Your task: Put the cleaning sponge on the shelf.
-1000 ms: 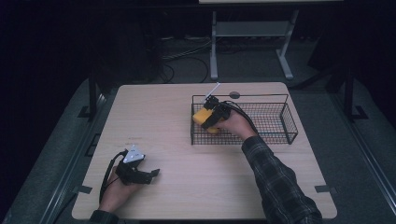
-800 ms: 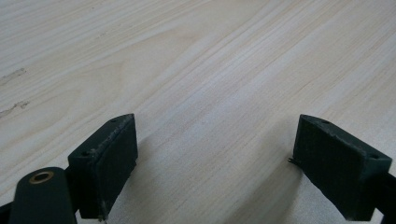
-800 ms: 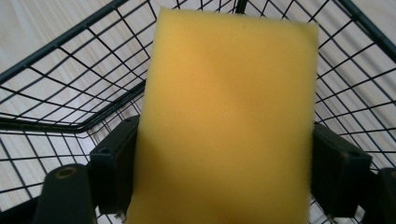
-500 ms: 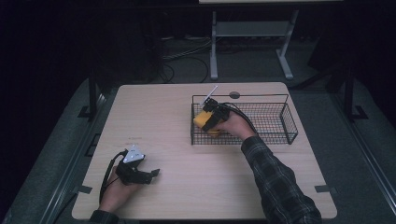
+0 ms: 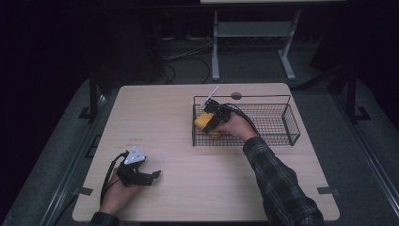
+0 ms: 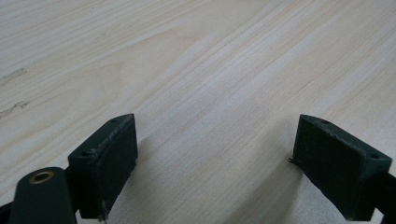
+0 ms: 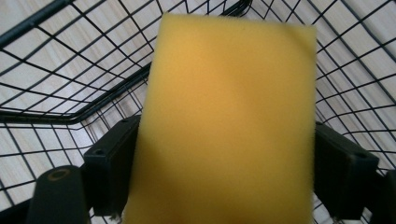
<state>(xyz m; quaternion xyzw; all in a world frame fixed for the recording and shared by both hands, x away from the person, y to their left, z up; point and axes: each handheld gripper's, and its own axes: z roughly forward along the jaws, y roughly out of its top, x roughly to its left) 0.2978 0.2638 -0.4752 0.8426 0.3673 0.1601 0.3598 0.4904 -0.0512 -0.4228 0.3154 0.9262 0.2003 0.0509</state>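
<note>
A yellow sponge hangs inside the left end of a black wire basket, close to its near wall. My right gripper is shut on it, one jaw pressing each side, and the sponge hides what lies beyond it in the right gripper view. At the table's front left, my left gripper rests low over the bare wood. It is open, with nothing between its wide-set jaws.
The basket's mesh surrounds the sponge on all sides. A small round grey disc lies on the table behind the basket. A metal stand is on the floor beyond the table's far edge.
The right gripper has sunk a little with the sponge toward the basket's near-left corner. The left gripper has not moved.
</note>
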